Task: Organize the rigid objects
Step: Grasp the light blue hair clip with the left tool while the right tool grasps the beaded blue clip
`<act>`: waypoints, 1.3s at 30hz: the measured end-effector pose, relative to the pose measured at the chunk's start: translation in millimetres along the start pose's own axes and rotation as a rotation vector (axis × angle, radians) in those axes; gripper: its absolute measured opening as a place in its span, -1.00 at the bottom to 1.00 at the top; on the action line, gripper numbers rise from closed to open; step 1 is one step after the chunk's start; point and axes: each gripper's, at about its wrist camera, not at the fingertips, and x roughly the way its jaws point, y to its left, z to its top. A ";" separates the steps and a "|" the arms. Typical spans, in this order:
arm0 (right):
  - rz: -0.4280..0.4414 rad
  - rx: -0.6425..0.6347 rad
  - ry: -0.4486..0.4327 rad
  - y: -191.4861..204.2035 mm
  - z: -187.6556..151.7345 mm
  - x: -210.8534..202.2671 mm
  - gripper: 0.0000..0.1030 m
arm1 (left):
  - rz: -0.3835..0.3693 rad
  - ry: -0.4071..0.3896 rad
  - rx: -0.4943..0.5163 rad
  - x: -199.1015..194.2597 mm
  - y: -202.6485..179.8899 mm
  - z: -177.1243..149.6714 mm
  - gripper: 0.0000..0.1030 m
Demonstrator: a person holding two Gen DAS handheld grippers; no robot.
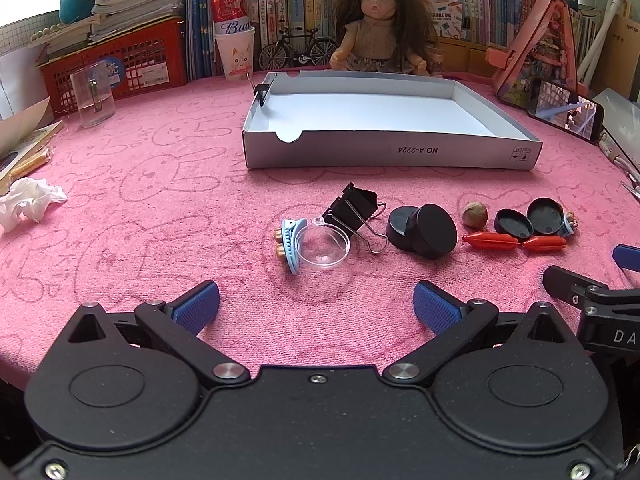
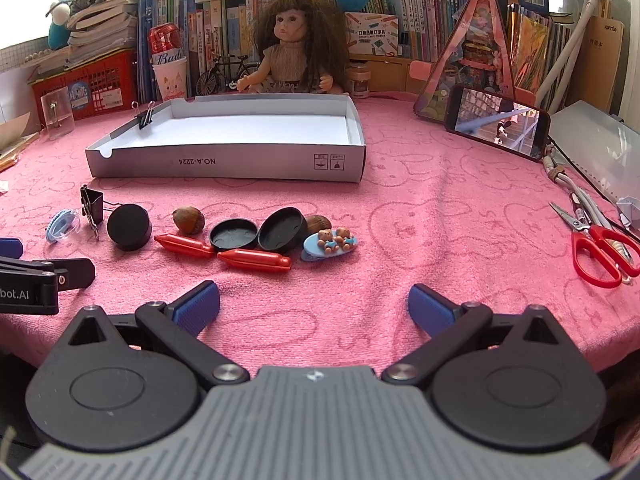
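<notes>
A row of small items lies on the pink cloth before a shallow white box [image 1: 392, 155] [image 2: 224, 166]. In the left wrist view: a blue hair clip [image 1: 289, 245], a clear plastic half-dome [image 1: 325, 242], a black binder clip [image 1: 354, 209], black round lids [image 1: 424, 230], a nut [image 1: 475, 215], red pegs [image 1: 514, 241]. The right wrist view shows the red pegs [image 2: 224, 254], open black lids [image 2: 256, 233], nuts [image 2: 189, 220] and a blue bear clip [image 2: 329, 242]. My left gripper [image 1: 316, 306] and right gripper [image 2: 314, 306] hover open, nearer than the row, holding nothing.
A doll [image 1: 380, 24] sits behind the box, with books, a red basket [image 1: 116, 64] and a can [image 1: 230, 10] behind. A phone [image 2: 498, 122] leans at the right, red scissors [image 2: 600, 248] lie near the right edge. A clear cup [image 1: 93, 94] and crumpled tissue [image 1: 28, 202] are at left.
</notes>
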 end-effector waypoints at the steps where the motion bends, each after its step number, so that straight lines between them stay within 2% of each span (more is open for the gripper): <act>1: 0.003 0.002 -0.005 0.0 0.5 -0.5 1.00 | 0.000 0.006 -0.001 0.7 -0.2 1.7 1.00; 3: 0.017 0.013 -0.015 -2.6 1.4 -2.9 0.99 | -0.004 0.005 -0.007 0.1 0.6 3.4 0.96; 6: 0.018 0.017 -0.048 -6.3 4.7 -7.0 0.88 | -0.003 -0.024 -0.009 -3.8 3.2 3.3 0.72; 8: 0.002 0.004 -0.064 -7.4 7.7 -7.3 0.82 | -0.018 -0.044 -0.008 -7.2 6.2 3.4 0.43; 9: -0.001 0.001 -0.069 -8.3 9.2 -6.9 0.76 | -0.031 -0.054 -0.009 -9.2 8.0 3.8 0.36; 11: 0.002 0.005 -0.075 -10.8 11.3 -6.2 0.68 | -0.050 -0.071 -0.013 -13.3 11.7 4.8 0.00; 13: 0.000 0.006 -0.082 -14.1 12.7 -5.7 0.52 | -0.068 -0.086 -0.015 -17.2 15.4 5.8 -0.21; 15: -0.006 -0.005 -0.083 -17.5 14.1 -3.9 0.40 | -0.073 -0.094 -0.015 -19.8 18.7 6.2 -0.26; 17: -0.007 -0.015 -0.074 -22.1 15.5 -0.9 0.27 | -0.071 -0.099 -0.004 -20.8 21.0 5.8 -0.42; 19: 0.001 -0.020 -0.071 -26.0 17.4 2.3 0.12 | -0.076 -0.094 0.001 -20.2 22.2 4.5 -0.45; 22: 0.027 -0.033 -0.067 -29.3 17.2 6.2 0.06 | -0.087 -0.085 -0.006 -17.6 23.6 3.6 -0.47; 29: 0.049 -0.039 -0.050 -30.0 18.4 17.5 0.04 | -0.027 -0.098 -0.034 -11.7 33.8 9.8 -0.47; 39: 0.061 -0.054 -0.053 -23.8 20.3 22.4 0.05 | 0.090 -0.126 -0.005 -5.1 41.7 13.3 -0.42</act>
